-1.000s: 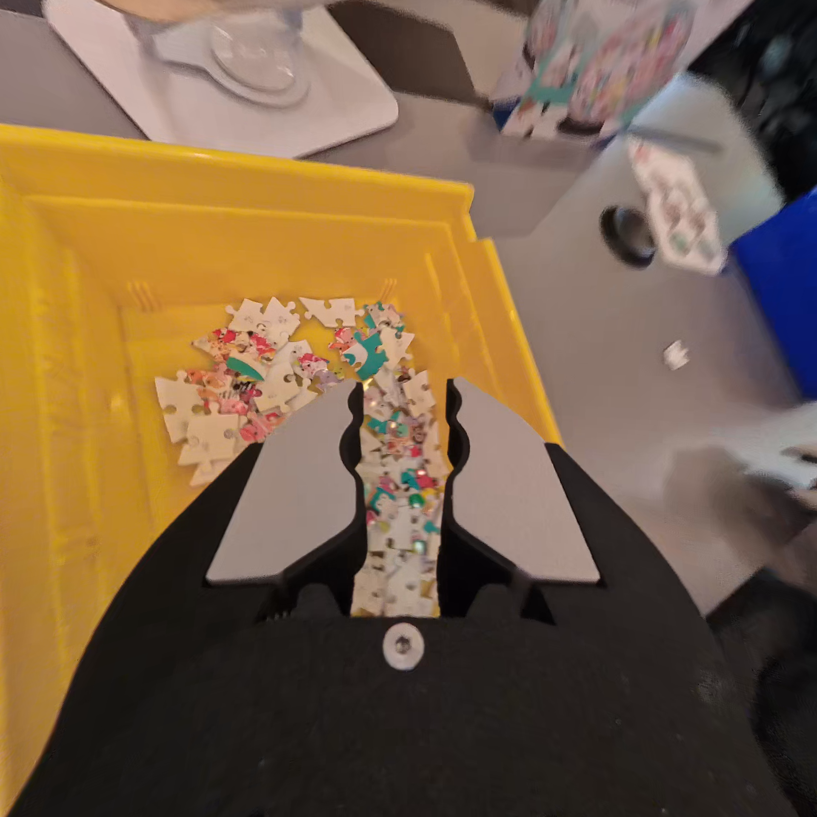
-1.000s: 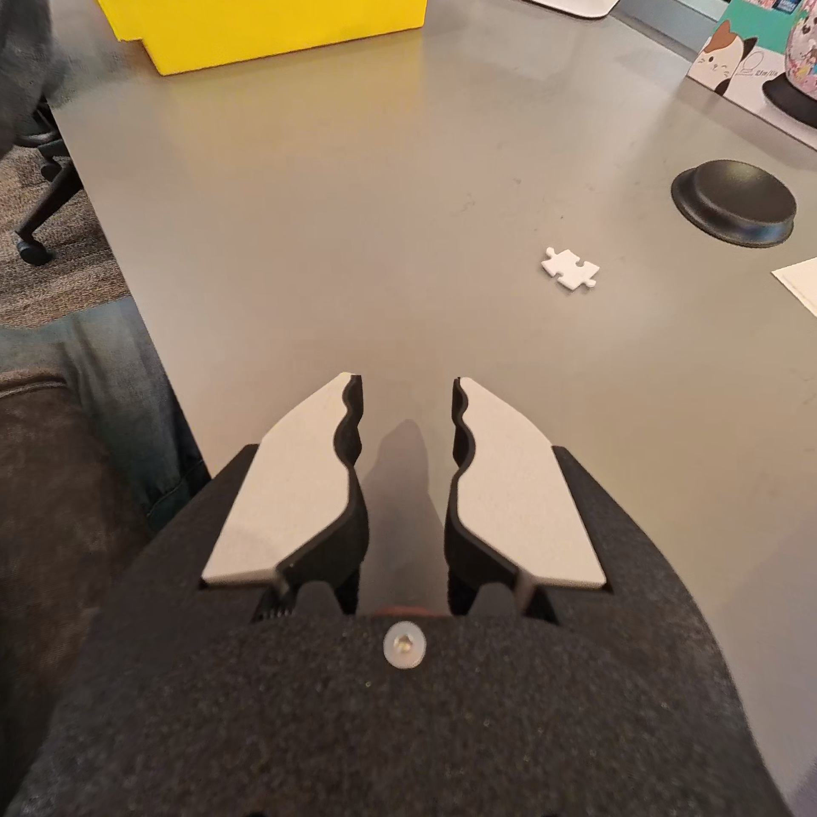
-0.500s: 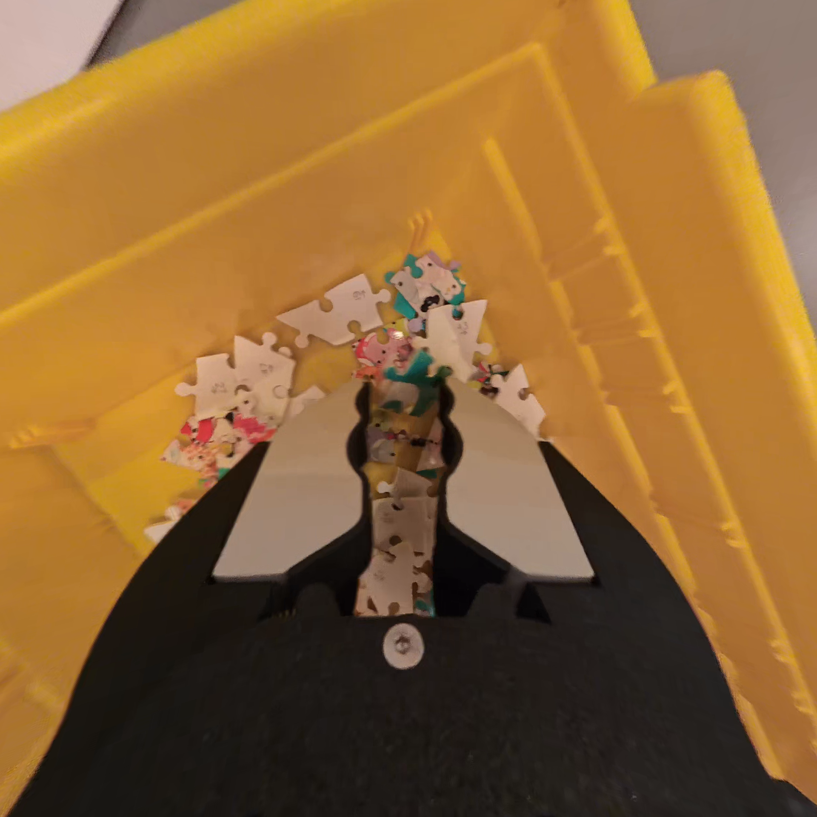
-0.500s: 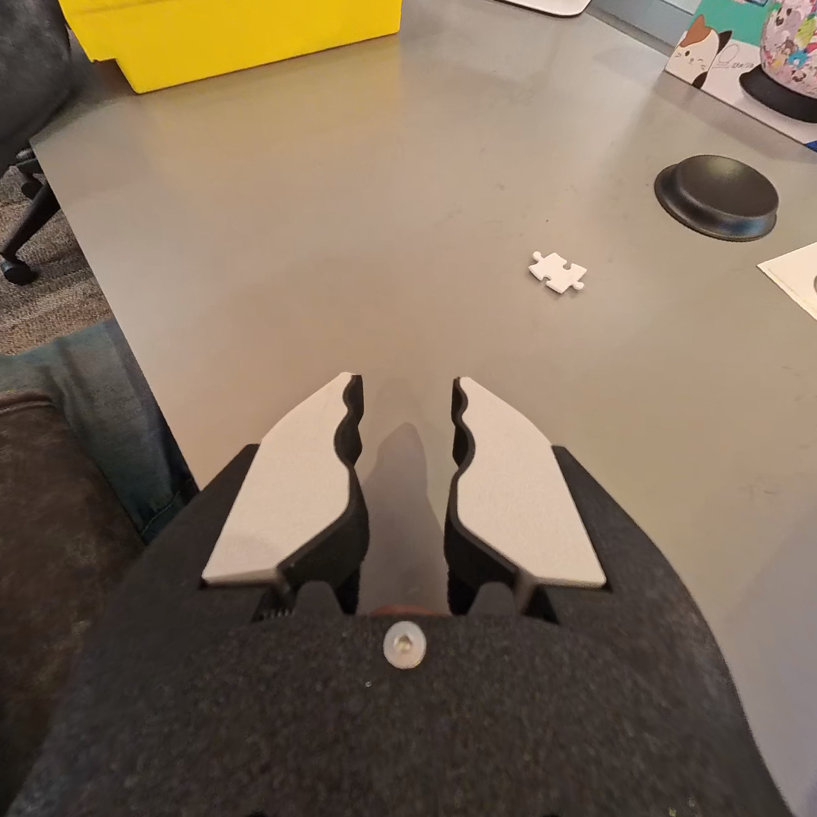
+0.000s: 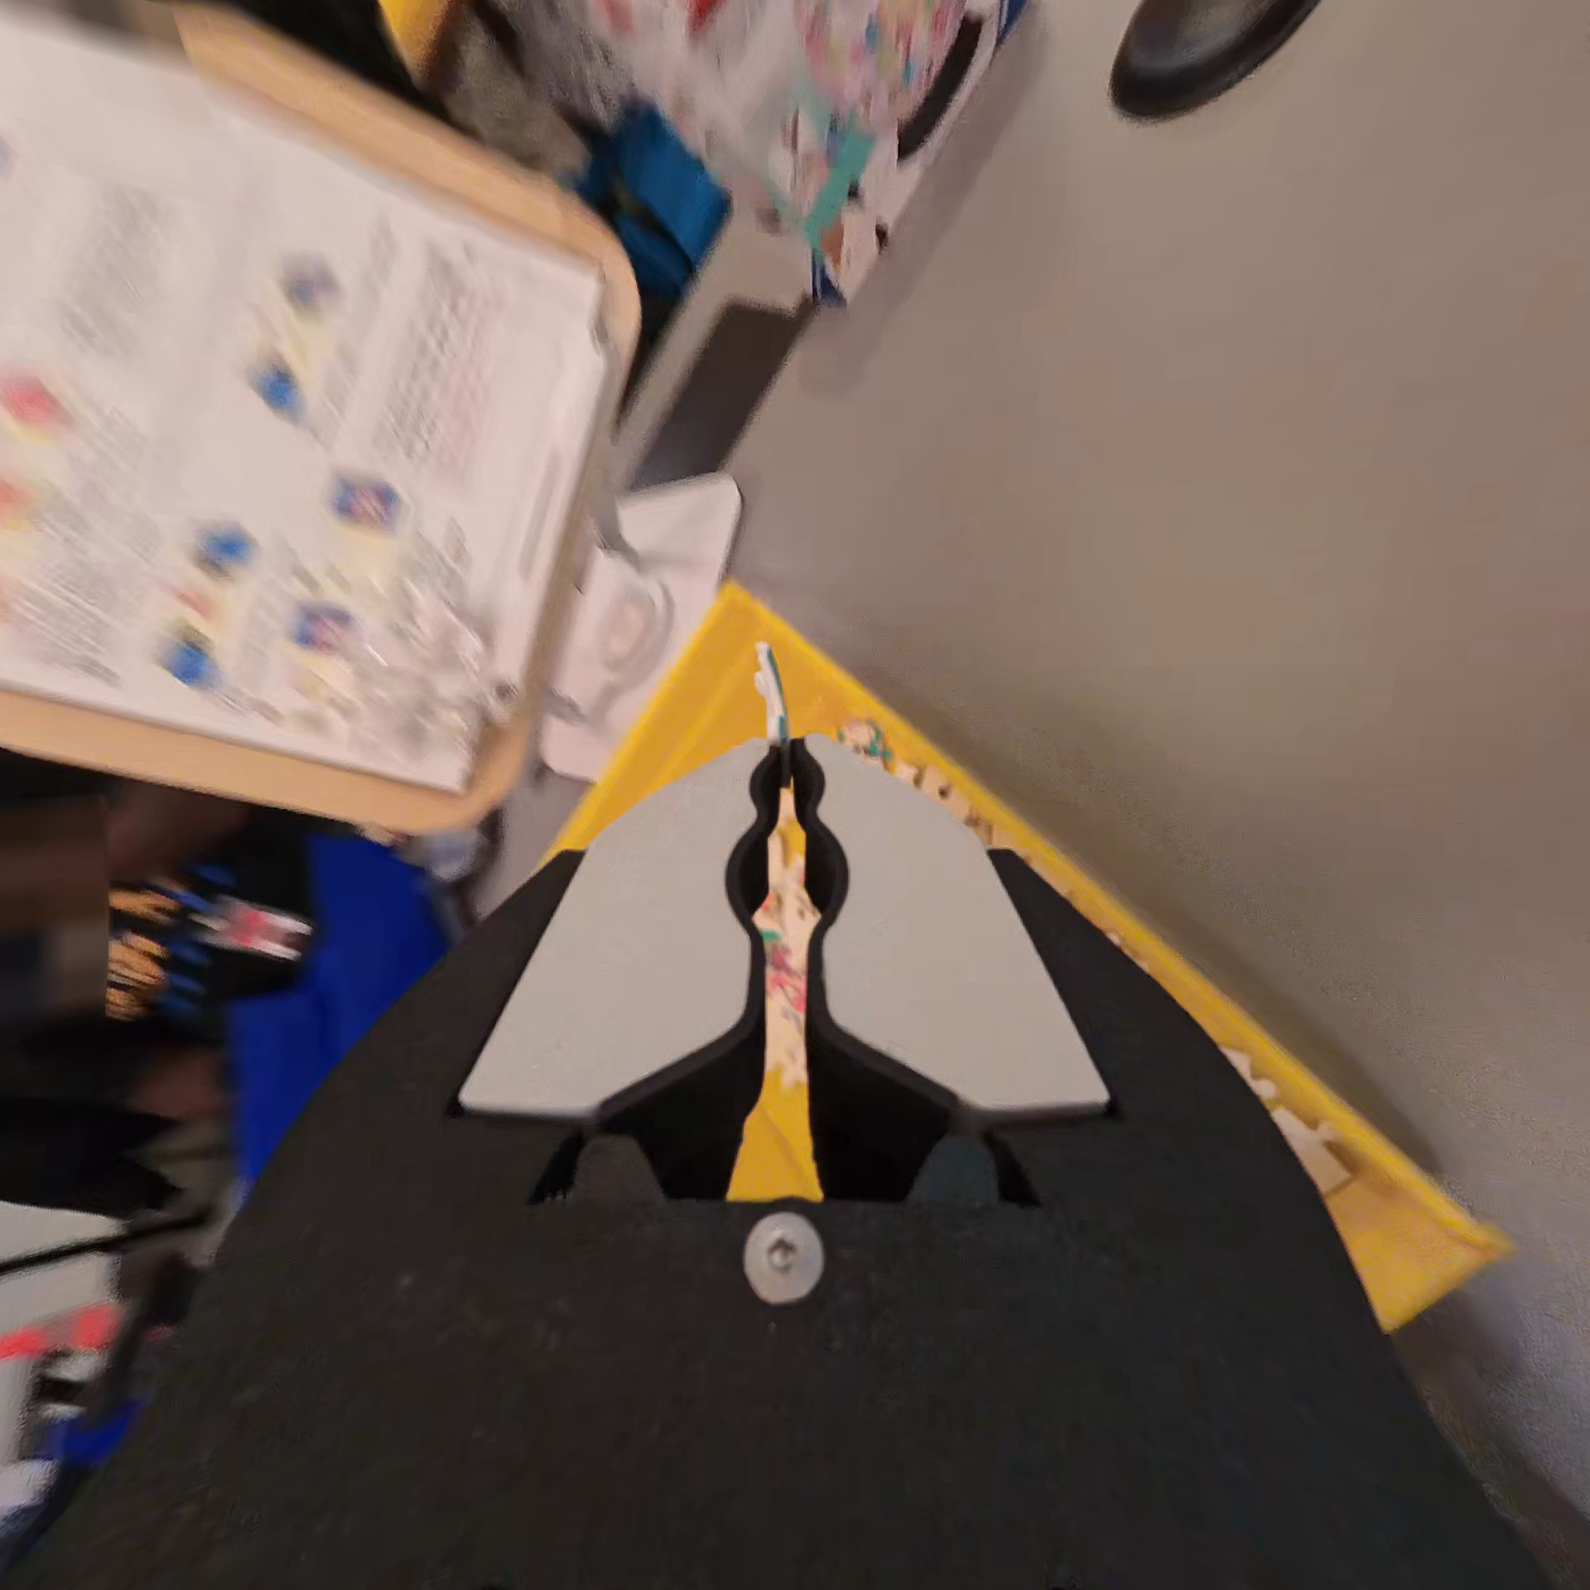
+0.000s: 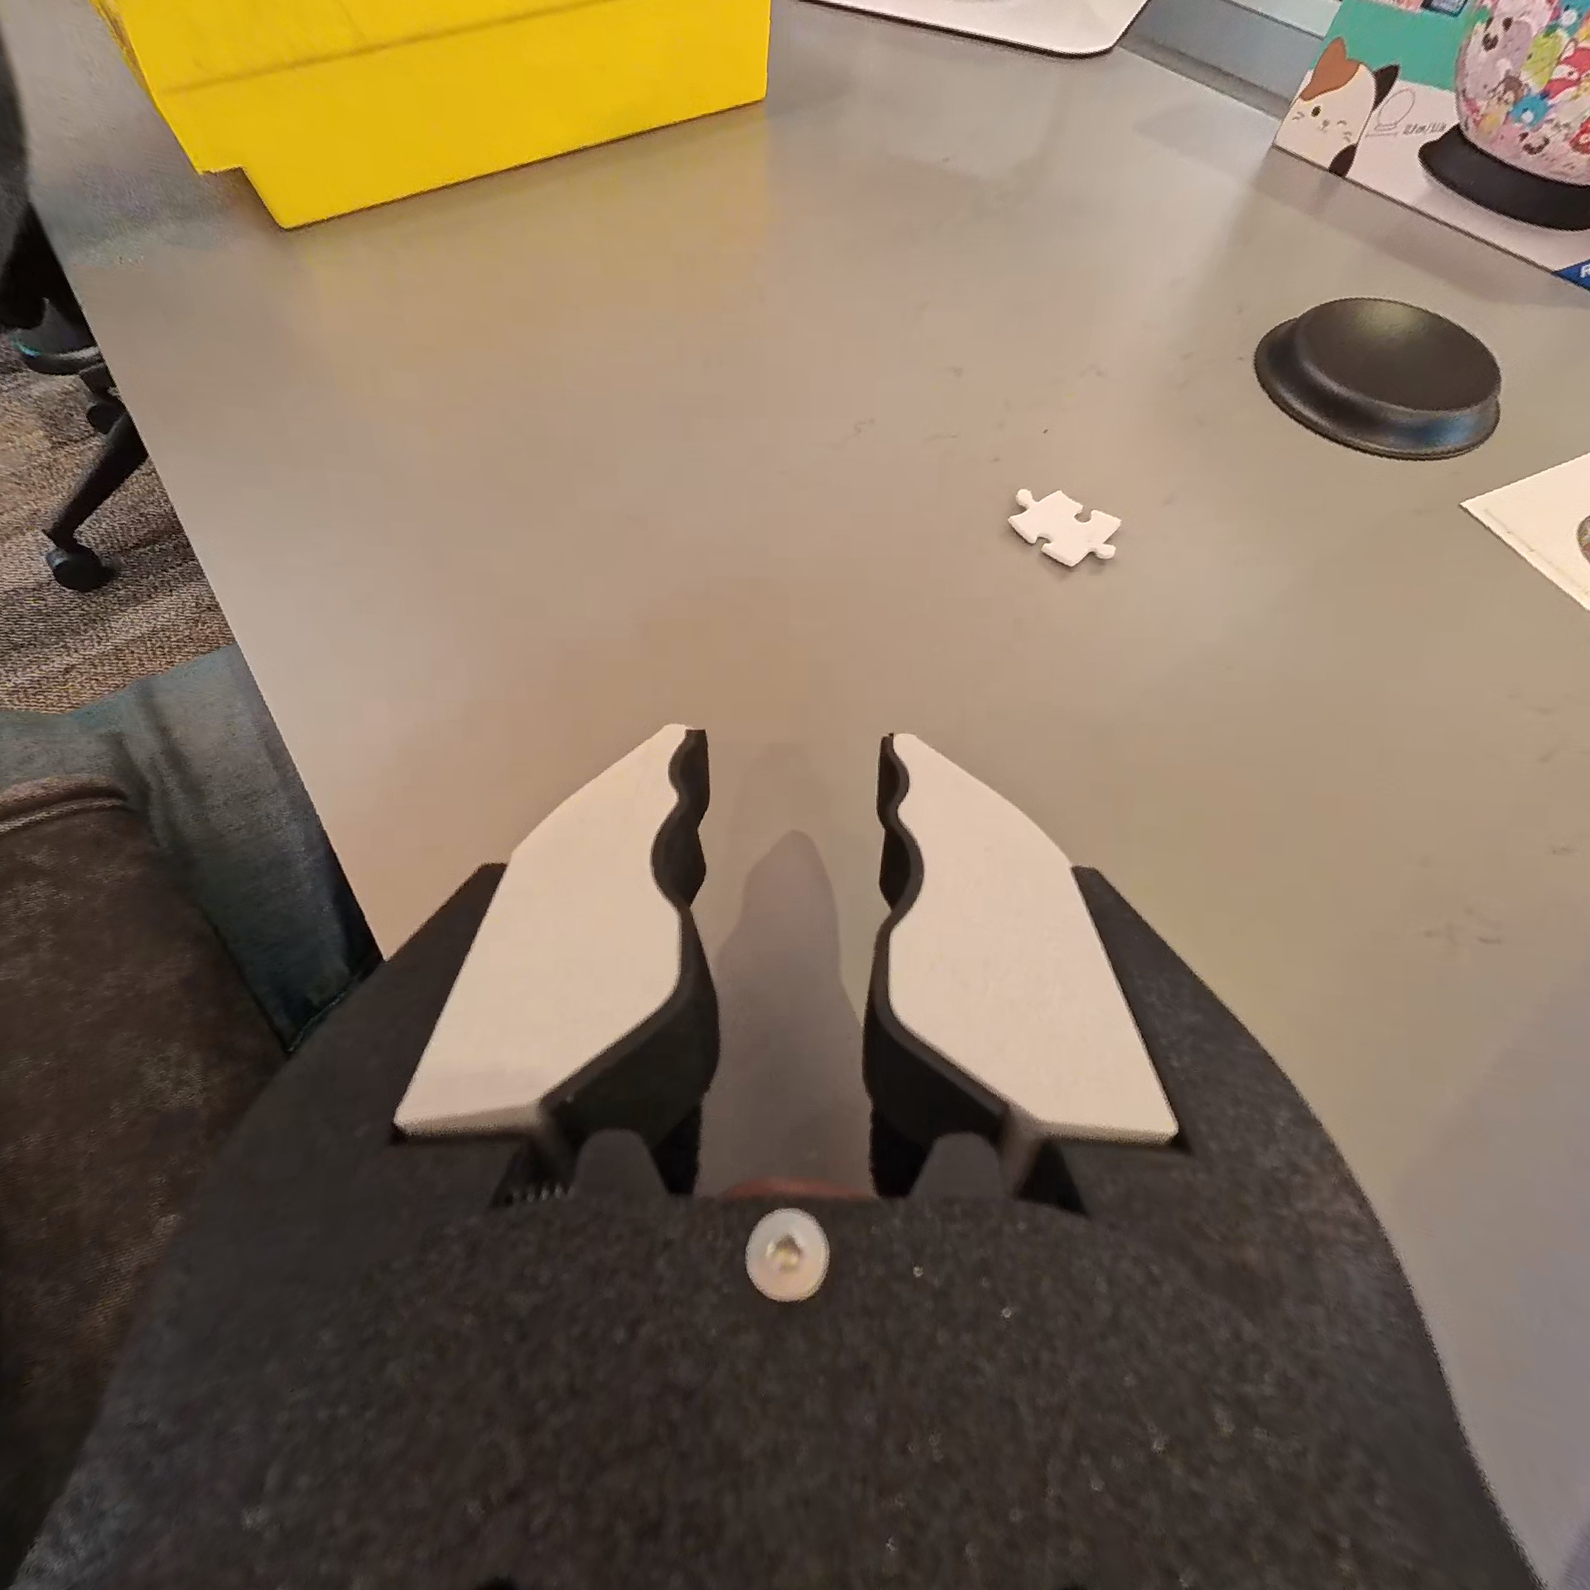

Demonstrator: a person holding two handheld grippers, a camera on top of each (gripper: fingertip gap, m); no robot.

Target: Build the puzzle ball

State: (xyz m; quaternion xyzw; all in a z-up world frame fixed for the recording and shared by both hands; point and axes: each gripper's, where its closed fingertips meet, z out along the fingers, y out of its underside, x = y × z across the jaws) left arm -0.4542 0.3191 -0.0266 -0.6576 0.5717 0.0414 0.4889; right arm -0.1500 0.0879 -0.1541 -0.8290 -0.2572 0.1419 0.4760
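your left gripper [image 5: 785, 750] is rolled sharply sideways, its jaws pinched nearly together at the tips on a thin puzzle piece [image 5: 772, 693]. your right gripper [image 6: 793, 747] sits level and low, jaws parted and holding nothing.

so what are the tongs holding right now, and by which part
The left tongs pinch a puzzle piece edge-on by its lower edge, at their very tips; the rest sticks out beyond them. The right tongs are open and hold nothing.
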